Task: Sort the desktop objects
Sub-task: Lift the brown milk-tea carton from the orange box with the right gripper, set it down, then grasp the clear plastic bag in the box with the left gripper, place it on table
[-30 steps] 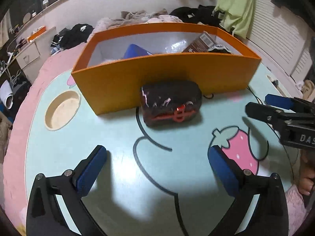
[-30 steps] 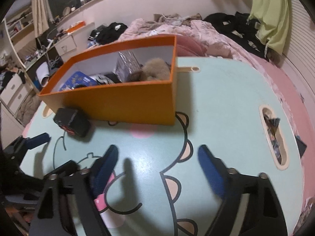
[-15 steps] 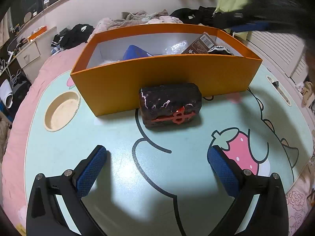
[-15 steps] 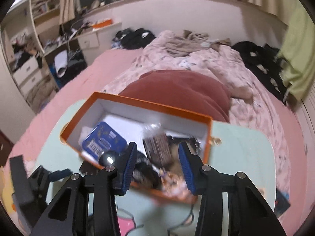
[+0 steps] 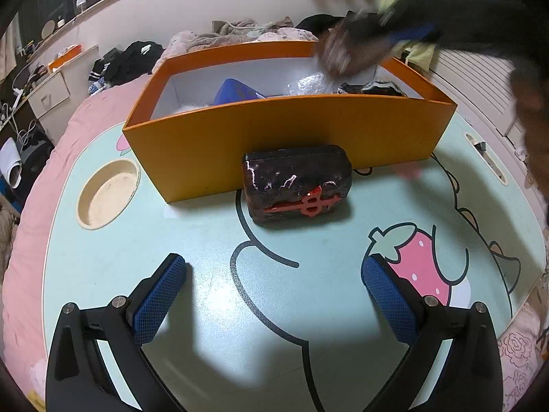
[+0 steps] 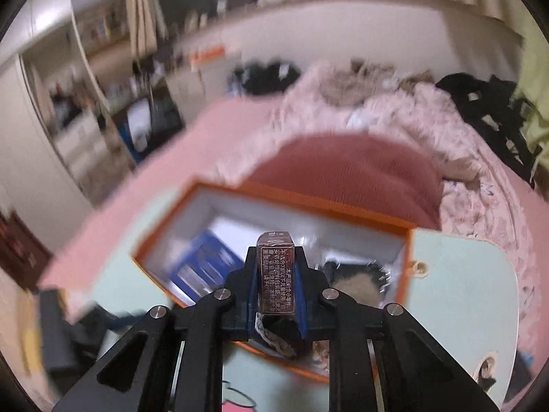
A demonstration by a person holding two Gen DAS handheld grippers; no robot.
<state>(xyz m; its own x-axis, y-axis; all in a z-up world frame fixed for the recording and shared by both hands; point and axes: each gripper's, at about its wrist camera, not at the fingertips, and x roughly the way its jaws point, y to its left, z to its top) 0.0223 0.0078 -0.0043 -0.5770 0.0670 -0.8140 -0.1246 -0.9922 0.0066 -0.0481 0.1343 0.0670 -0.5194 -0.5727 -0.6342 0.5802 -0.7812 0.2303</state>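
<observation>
My right gripper (image 6: 276,257) hangs above the orange box (image 6: 164,226). Its jaws are closing and the blue pads press on a small brown printed pack (image 6: 276,274) that stands upright between them. In the left wrist view that gripper (image 5: 394,31) and the pack (image 5: 338,56) are a blur over the orange box's (image 5: 274,130) far right corner. My left gripper (image 5: 274,267) stands open over the table with nothing between its fingers. Ahead of it a black case with a red emblem (image 5: 296,185) lies against the box's front wall.
The box holds a blue tin (image 5: 236,91), crinkled plastic wrap (image 5: 308,84) and dark fluffy items (image 6: 357,274). The mint cartoon table (image 5: 206,309) has a round cup recess (image 5: 108,194) at left and a slot (image 5: 485,158) at right. A person's dark sleeve (image 5: 497,17) crosses the upper right. Bedding lies behind.
My right gripper left the table, rose over the orange box, narrowed its jaws onto the brown pack and lifted it. The left gripper and the black case have not moved.
</observation>
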